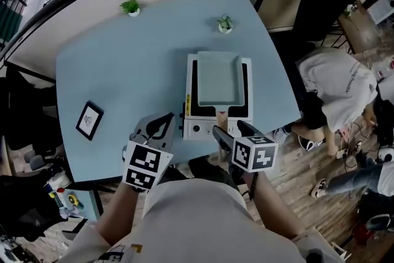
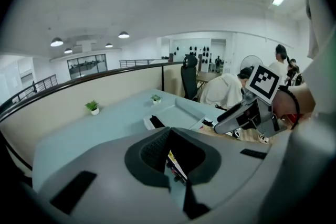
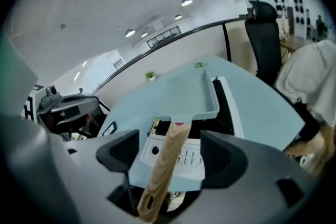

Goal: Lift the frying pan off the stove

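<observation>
The stiff, probably front-heavy frying pan (image 1: 217, 78) sits on the stove (image 1: 198, 127) at the table's (image 1: 123, 64) near edge; its wooden handle (image 3: 165, 168), the best hold, lies between the right gripper's (image 3: 173, 150) parted fingers, while the left gripper's (image 2: 168, 150) fingers seem together.

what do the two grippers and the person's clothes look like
Both the left gripper and right gripper have grey bodies, black fingers and a cube of black-and-white square markers. The person wears a pale short-sleeved shirt.
</observation>
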### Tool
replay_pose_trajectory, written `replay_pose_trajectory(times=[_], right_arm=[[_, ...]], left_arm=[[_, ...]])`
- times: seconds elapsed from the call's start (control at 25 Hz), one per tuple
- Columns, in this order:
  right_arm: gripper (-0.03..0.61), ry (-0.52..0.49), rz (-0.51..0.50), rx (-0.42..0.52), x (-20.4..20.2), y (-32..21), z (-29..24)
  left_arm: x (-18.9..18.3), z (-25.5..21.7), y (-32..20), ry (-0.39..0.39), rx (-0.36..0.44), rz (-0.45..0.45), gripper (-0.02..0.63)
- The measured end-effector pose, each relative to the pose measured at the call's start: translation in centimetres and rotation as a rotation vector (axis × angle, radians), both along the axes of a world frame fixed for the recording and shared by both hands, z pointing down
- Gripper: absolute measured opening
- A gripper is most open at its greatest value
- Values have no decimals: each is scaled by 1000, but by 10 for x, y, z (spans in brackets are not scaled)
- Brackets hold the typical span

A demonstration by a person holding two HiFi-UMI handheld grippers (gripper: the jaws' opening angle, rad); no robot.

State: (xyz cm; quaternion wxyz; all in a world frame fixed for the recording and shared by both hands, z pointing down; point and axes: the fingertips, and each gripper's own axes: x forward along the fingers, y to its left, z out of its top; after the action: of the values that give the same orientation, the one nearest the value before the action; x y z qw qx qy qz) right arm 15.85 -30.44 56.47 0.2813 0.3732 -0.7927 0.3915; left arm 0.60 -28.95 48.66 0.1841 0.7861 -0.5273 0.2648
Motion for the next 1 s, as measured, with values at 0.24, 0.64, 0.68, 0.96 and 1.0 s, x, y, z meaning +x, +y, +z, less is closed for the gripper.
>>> replay_pose_trajectory(times=[0.24, 0.64, 0.68, 0.96, 1.0], right_arm=[[362, -33, -47, -101, -12, -13, 21], [364, -56, -51, -268, -26, -3, 54], [364, -52, -50, -274, -27, -3, 57], [352, -62, -33, -313, -42, 7, 67], [346, -59, -32, -319, -42, 8, 69]], left_arm=[[1, 22, -3, -8, -59, -57, 3], [-15, 49, 9, -23, -124, -88, 3], [-17, 53, 9, -23, -131, -85, 3], [-26, 73, 16, -8, -173, -61, 3], [-27, 75, 17, -4, -179, -58, 3]])
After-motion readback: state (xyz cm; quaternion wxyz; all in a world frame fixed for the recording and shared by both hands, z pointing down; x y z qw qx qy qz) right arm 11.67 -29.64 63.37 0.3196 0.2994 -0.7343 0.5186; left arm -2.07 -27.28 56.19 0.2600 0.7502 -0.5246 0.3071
